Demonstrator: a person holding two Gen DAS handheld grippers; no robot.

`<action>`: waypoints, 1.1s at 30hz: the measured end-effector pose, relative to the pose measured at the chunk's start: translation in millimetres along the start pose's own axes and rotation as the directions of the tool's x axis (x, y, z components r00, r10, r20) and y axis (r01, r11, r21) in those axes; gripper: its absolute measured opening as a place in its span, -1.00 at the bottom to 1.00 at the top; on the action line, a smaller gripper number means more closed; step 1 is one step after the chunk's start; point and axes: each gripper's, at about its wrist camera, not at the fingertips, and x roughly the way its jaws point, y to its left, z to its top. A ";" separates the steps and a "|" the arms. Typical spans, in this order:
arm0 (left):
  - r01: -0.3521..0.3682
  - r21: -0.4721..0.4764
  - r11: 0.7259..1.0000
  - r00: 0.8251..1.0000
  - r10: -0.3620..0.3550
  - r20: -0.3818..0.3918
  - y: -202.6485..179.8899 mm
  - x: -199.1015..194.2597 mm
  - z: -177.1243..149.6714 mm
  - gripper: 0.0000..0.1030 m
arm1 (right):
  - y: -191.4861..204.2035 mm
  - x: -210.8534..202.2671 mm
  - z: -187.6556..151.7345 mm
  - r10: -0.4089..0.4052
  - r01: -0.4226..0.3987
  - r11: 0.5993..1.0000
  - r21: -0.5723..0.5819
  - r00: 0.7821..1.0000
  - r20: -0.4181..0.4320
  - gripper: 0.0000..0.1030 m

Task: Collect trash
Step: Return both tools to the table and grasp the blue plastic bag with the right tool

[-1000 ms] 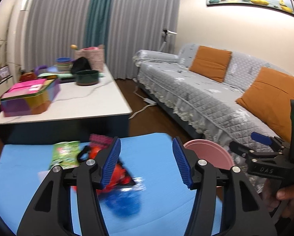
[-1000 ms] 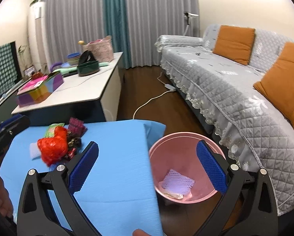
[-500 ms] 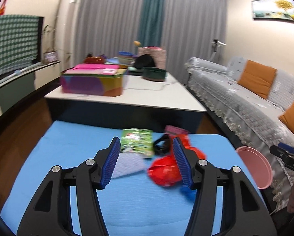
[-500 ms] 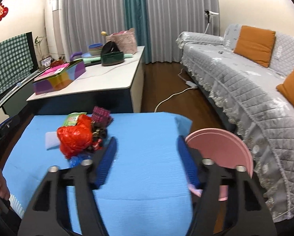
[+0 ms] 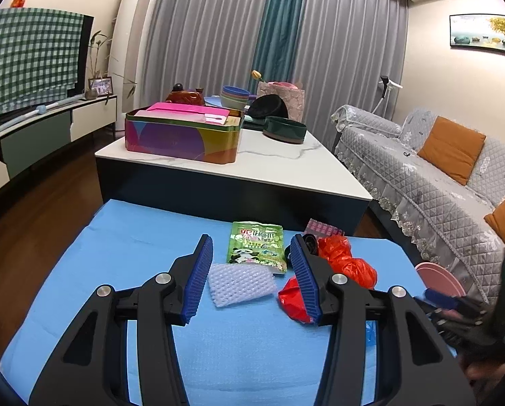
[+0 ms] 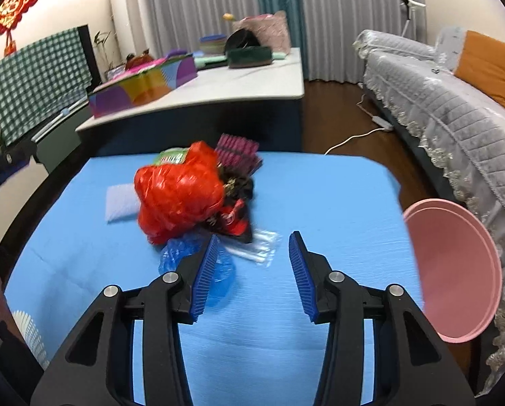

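You are holding the left gripper (image 5: 250, 277) wide open, framing a pale lavender foam net (image 5: 240, 284) at frame centre. Your right gripper (image 6: 250, 275) is gaping empty, the crumpled red plastic bag (image 6: 178, 196) sitting upper left of it.

Even indoor light, strong fisheye bending at edges (right view motion-blurred).

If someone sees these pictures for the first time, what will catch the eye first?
Probably the crumpled red plastic bag, in the middle of a trash pile on the blue mat. Next, the pink bin at the mat's right edge, beside the grey sofa. Both tongs are open and empty, the left tongs just above a white foam net.
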 end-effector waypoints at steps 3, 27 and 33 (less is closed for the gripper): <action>0.004 0.005 1.000 1.000 -0.004 -0.008 0.7 3.1 0.9 -0.08 | 5.5 10.8 -1.5 0.017 -0.017 1.000 0.005 1.000 -0.016 0.28; 0.045 -0.020 0.999 0.999 -0.045 -0.029 -9.3 17.7 -0.7 -0.08 | 23.3 32.8 -26.2 0.055 -0.074 0.989 -0.125 0.987 -0.151 -0.92; 0.048 -0.004 0.999 0.998 -0.049 -0.050 -20.8 22.0 -7.9 -0.08 | 3.1 11.7 -19.7 0.040 -0.047 0.996 -0.078 0.996 -0.085 -0.94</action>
